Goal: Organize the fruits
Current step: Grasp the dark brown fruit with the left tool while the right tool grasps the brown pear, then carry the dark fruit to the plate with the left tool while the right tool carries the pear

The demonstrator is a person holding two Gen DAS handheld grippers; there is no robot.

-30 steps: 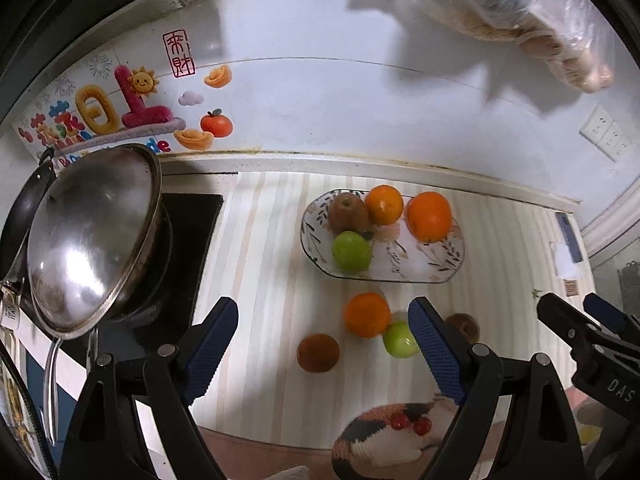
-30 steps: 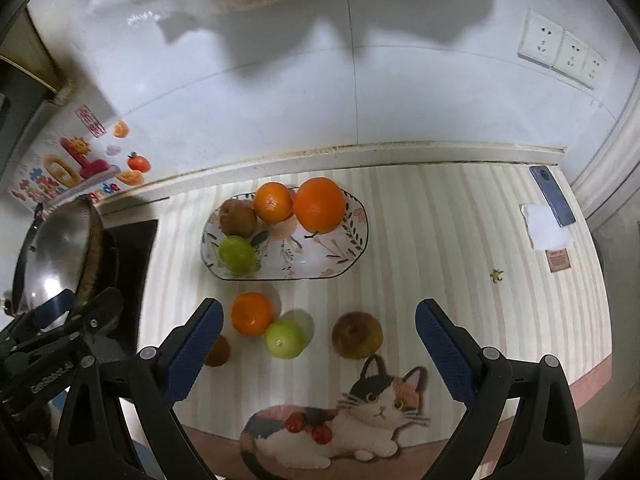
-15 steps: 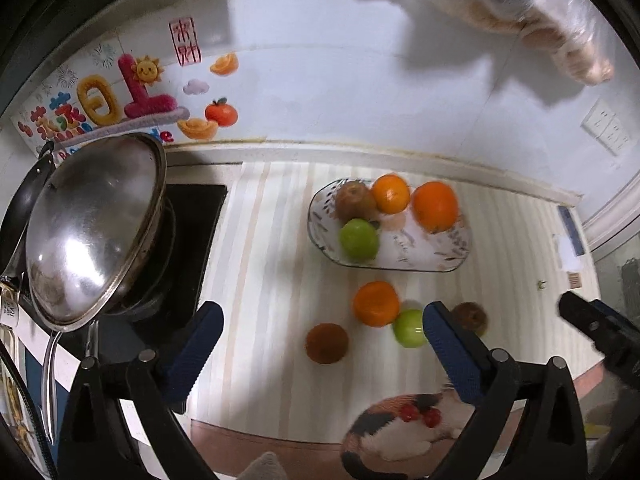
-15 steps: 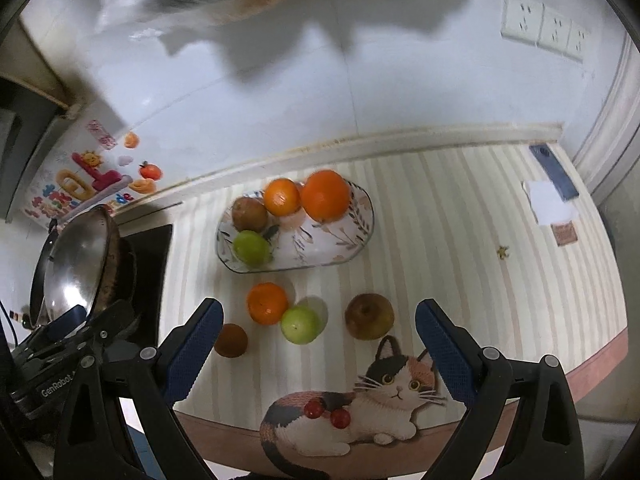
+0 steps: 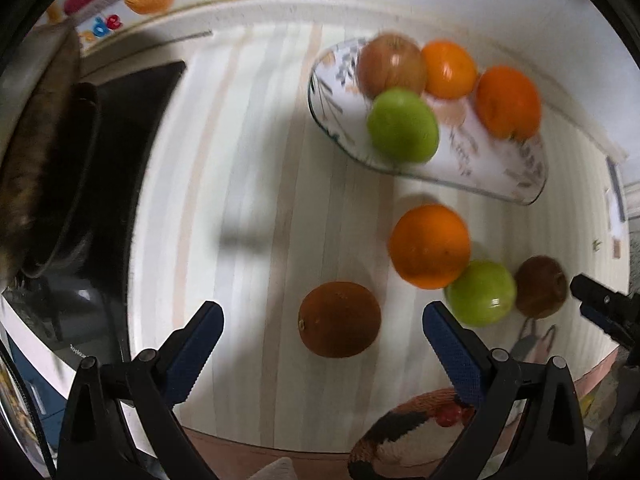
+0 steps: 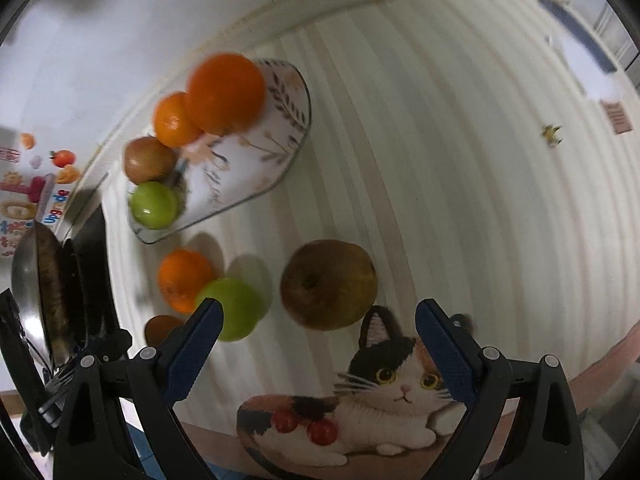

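Observation:
My left gripper (image 5: 322,328) is open, low over the striped counter, with a dark brown round fruit (image 5: 339,325) between its fingers. An orange (image 5: 430,246), a green apple (image 5: 480,294) and a brown apple (image 5: 540,286) lie loose to the right. My right gripper (image 6: 316,332) is open, with that brown apple (image 6: 329,284) just ahead between its fingers. The glass plate (image 5: 516,168) holds a green apple (image 5: 402,126), a brown apple (image 5: 390,65) and two oranges (image 5: 506,102). The plate also shows in the right wrist view (image 6: 256,148).
A black stove with a pan and steel lid (image 5: 44,152) stands at the left. A cat picture (image 6: 380,400) is printed at the counter's front edge. A phone (image 6: 576,36) and papers lie at the far right. The wall runs behind the plate.
Both grippers have dropped and moved forward toward the loose fruits. The left one now brackets the dark brown fruit, the right one the brown apple. Both stay open.

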